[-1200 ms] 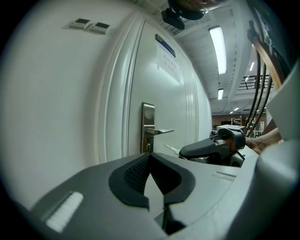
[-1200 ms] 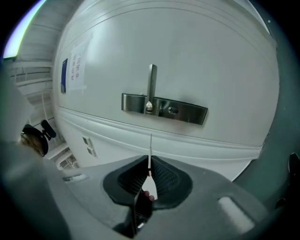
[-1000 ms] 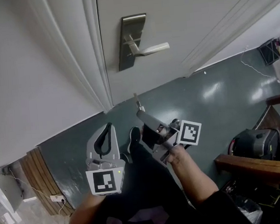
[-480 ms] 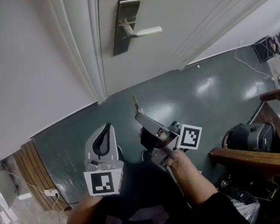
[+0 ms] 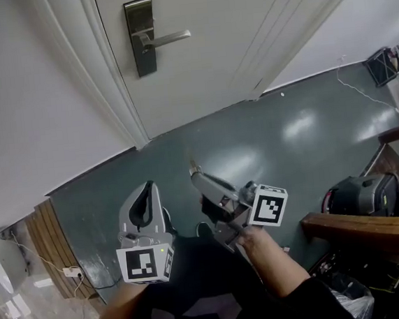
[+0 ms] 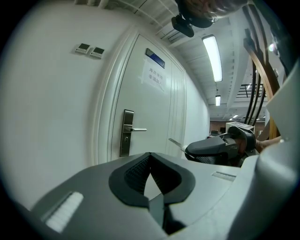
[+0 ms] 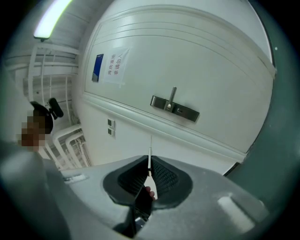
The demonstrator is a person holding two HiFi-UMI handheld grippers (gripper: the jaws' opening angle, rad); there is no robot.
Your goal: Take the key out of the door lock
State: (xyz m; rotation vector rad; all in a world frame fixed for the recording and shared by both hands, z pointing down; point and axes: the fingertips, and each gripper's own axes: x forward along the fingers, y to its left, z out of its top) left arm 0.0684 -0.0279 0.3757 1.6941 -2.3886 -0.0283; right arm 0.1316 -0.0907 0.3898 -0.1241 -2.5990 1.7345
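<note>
Head view, with both gripper views. The right gripper (image 5: 197,177) has its jaws nearly closed on the key (image 7: 149,155). The key's head is pinched between the ribbed pads, and its thin metal blade projects forward past the jaw tips. The left gripper (image 5: 147,189) is held beside the right one. Its jaw tips meet, and nothing lies between them.

Both grippers are above the dark green floor (image 5: 275,141), well apart from the white door (image 5: 242,18). The lock plate (image 5: 141,36) sits on the door with its lever handle (image 5: 168,37) roughly level. No key protrudes from the plate in any view, though the keyhole itself is too small to inspect.

Stage of the task: the key is out of the lock and is carried clear of the door, so the extraction appears complete. What is left, if anything, is to put the key down or hand it over. The pictures show no place meant to receive it. The pinch on the flat key head looks narrow, so a twist of the wrist could let the key pivot between the pads.
</note>
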